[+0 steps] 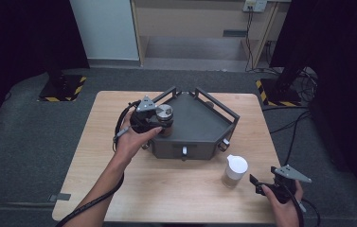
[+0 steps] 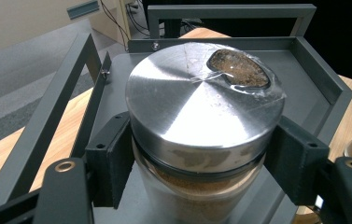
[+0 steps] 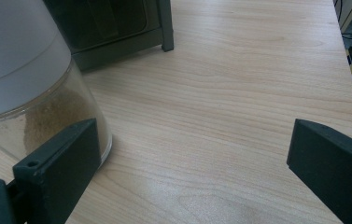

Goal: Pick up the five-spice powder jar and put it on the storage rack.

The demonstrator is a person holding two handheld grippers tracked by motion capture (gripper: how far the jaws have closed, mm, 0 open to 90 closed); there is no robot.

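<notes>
Left tool [image 2: 197, 163]: clamping its jaws on the steel-lidded jar [image 2: 204, 112] below the lid.
Jar: standing inside the grey tray [image 1: 200, 125], left corner.
Right tool [image 3: 192, 172]: gaping wide above the tabletop [image 3: 239, 93], holding nothing.
White-lidded jar [image 1: 235, 171]: sitting just beside the right tool.

left tongs [image 2: 197, 154] clamped, right tongs [image 3: 192, 154] spread wide

No text — no label — can be read.

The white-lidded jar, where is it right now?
In the high view the white-lidded jar stands on the table, front right of the grey tray, beside the right hand-held gripper.
</notes>
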